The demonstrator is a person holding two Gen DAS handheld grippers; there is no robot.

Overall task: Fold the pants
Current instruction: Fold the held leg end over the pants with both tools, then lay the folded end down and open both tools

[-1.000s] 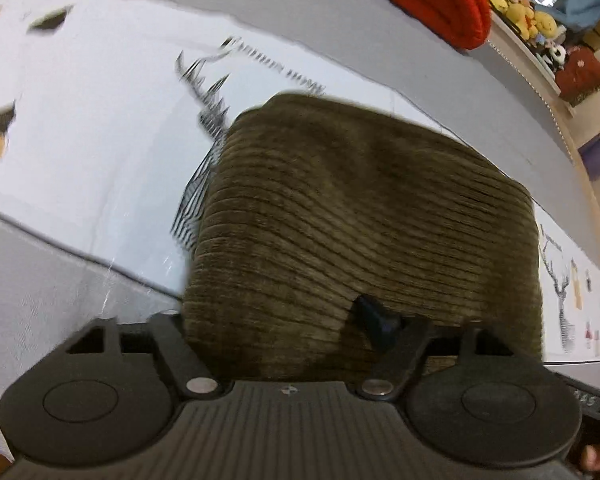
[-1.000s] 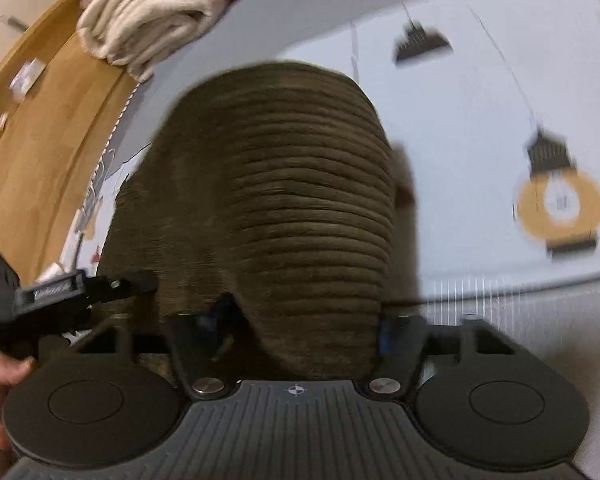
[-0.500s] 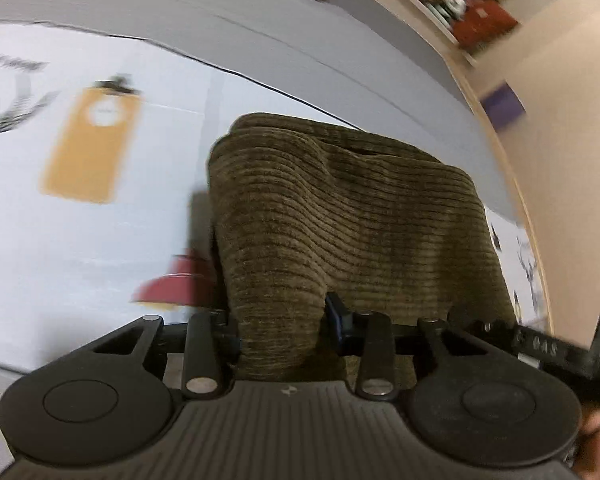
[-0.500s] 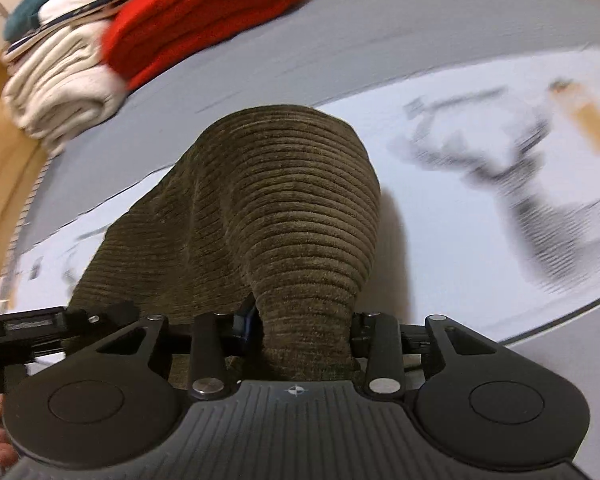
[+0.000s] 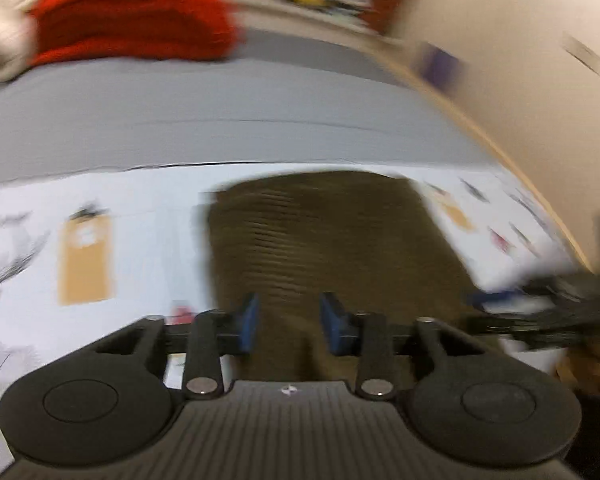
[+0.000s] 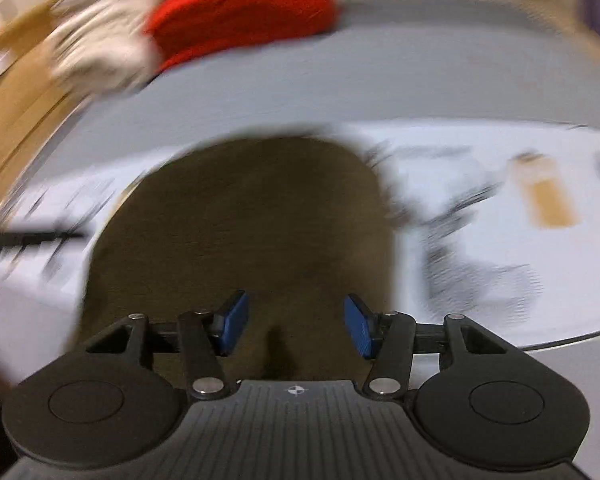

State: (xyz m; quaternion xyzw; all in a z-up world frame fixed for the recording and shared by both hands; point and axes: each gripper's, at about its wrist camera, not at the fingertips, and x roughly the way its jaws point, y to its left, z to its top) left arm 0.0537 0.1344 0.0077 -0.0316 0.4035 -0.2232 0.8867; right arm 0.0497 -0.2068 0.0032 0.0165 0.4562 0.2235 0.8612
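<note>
Both grippers now hover above the folded pants (image 5: 332,248): left gripper (image 5: 288,326) narrowing, right gripper (image 6: 292,326) widening, neither gripping; blur smears the edges.

The folded corduroy pants (image 5: 332,248) lie on a printed sheet (image 5: 140,240) spread over the bed (image 5: 220,120) — behind them, at the bed's far edge, a stack of folded sweaters (image 6: 240,12) — both views blurred.

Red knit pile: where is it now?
Left wrist view: red knit pile top left, on the grey cover, beyond the brown pants.
</note>
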